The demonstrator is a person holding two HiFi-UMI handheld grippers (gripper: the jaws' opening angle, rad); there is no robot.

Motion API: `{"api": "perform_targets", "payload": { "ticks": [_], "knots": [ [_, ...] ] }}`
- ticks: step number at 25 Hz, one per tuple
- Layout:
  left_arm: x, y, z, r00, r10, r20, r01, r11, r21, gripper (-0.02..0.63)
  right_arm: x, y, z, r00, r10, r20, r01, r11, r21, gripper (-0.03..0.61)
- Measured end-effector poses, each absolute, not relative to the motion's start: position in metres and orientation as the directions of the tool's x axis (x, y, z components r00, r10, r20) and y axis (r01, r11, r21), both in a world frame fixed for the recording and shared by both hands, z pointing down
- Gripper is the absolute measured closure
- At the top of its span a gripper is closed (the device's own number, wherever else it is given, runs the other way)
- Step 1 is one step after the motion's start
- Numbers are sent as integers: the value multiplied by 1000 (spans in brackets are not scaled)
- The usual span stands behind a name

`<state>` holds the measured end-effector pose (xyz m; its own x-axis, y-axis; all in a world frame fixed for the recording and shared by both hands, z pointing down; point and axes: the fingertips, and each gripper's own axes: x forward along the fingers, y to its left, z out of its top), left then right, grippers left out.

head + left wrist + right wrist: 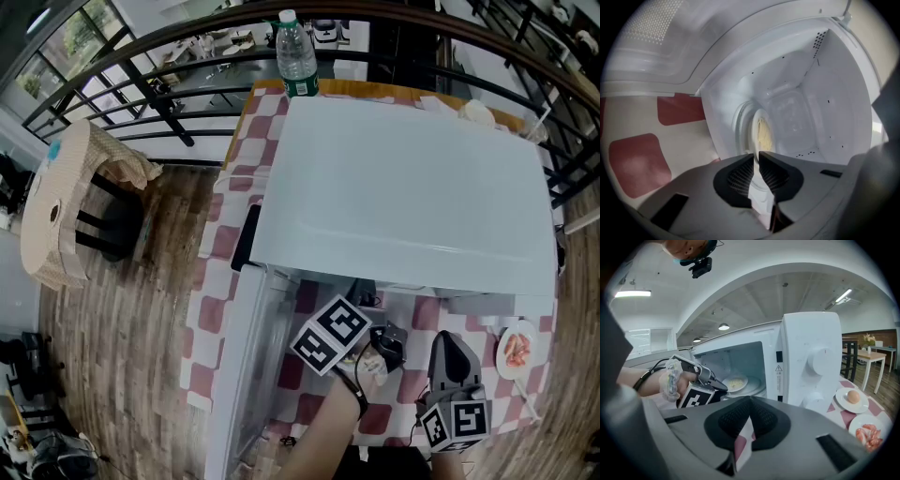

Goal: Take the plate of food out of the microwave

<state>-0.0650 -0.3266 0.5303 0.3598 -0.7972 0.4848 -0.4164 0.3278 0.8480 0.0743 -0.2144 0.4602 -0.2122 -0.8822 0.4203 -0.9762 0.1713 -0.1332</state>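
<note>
The white microwave (pixel 403 187) stands on the checked table with its door (pixel 251 375) swung open to the left. Inside on the turntable sits a white plate of pale yellow food (pixel 736 383), seen edge-on in the left gripper view (pixel 762 133). My left gripper (pixel 756 157) reaches into the cavity, its jaws nearly together on the plate's near rim; the right gripper view shows its tip (pixel 723 386) at the plate's left edge. My right gripper (pixel 750 401) hangs back in front of the microwave (pixel 448 352), shut and holding nothing.
A plate with an egg (pixel 853 398) and a plate of pink food (pixel 517 349) lie to the right of the microwave. A water bottle (pixel 297 58) stands behind it. A chair (pixel 75 202) and a railing are at the left.
</note>
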Motion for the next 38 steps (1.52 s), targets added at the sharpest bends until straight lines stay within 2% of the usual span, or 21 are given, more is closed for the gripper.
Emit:
{"api": "perform_targets", "payload": {
  "ticks": [10, 24, 30, 34, 38],
  "knots": [
    [-70, -317, 529, 371, -808, 459, -372, 323, 870, 568, 71, -213, 460, -230, -881, 413, -972, 187, -141, 586],
    [-69, -271, 518, 379, -815, 438, -401, 282, 872, 570, 61, -210, 455, -285, -870, 401, -957, 232, -176, 586],
    [-72, -262, 519, 397, -812, 427, -398, 267, 878, 569, 53, -223, 455, -345, -859, 379, -928, 250, -277, 586],
    [-73, -257, 519, 419, -808, 415, -401, 246, 883, 569, 48, -236, 463, -395, -838, 378, -877, 221, -426, 583],
    [-74, -254, 518, 427, -807, 408, -430, 215, 877, 569, 40, -244, 473, -417, -824, 383, -841, 190, -506, 534]
  ]
}}
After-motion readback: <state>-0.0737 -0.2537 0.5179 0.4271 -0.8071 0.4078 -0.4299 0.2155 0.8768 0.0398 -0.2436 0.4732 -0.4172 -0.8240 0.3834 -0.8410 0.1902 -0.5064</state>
